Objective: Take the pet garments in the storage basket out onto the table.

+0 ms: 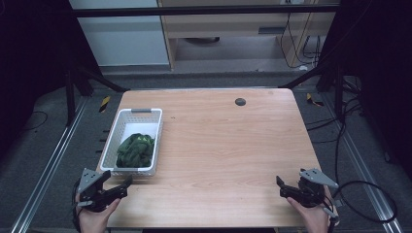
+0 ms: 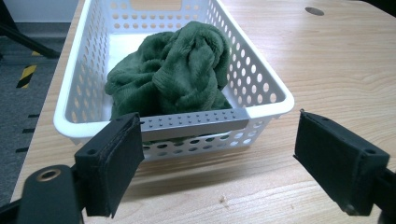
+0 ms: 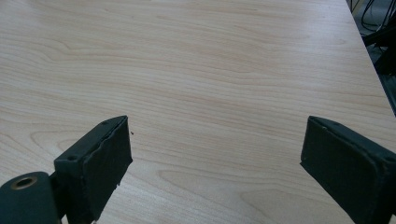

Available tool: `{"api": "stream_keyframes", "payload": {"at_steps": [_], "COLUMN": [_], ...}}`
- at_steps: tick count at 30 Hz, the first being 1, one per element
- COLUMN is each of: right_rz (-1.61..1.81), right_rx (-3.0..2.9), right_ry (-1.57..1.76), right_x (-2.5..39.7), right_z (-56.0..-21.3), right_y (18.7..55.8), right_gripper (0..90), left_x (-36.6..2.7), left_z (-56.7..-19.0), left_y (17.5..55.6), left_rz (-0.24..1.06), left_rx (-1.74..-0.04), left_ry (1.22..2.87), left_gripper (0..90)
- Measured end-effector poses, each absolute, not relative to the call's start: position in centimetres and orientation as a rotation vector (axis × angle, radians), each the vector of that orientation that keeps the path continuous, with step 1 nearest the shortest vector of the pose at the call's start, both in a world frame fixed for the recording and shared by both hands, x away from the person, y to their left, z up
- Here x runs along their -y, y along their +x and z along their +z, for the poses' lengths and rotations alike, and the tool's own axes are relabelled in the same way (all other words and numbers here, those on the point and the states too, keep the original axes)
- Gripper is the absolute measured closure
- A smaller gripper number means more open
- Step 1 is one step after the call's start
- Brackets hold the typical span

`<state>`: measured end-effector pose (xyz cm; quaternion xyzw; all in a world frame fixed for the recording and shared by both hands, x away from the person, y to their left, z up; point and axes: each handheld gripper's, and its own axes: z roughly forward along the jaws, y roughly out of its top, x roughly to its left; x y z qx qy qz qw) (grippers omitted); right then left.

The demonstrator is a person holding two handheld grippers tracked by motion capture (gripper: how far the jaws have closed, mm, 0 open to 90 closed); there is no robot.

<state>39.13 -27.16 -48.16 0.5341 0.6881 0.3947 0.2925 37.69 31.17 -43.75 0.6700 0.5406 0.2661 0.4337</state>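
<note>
Tabletop basket [image 2: 261, 77] with green cloth [image 2: 173, 70] faces left gripper [image 2: 219, 154].

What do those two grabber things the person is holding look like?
Both are black. The left gripper and right gripper each carry a grey three-cornered plate on top. Their jaws are flat, blocky black pads. A black cable trails from the right one.
</note>
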Motion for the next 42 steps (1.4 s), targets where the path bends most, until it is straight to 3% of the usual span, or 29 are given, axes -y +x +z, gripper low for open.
{"api": "stream_keyframes", "payload": {"at_steps": [42], "right_rz": [1.041], "right_rx": [-1.853], "right_ry": [1.397], "right_x": [27.0], "right_z": [-48.4], "right_y": [39.4], "right_gripper": [8.3], "left_x": [-31.0], "left_z": [-38.2], "left_y": [41.1], "left_rz": [0.697], "left_rx": [-1.27], "left_ry": [1.655], "left_gripper": [14.0]}}
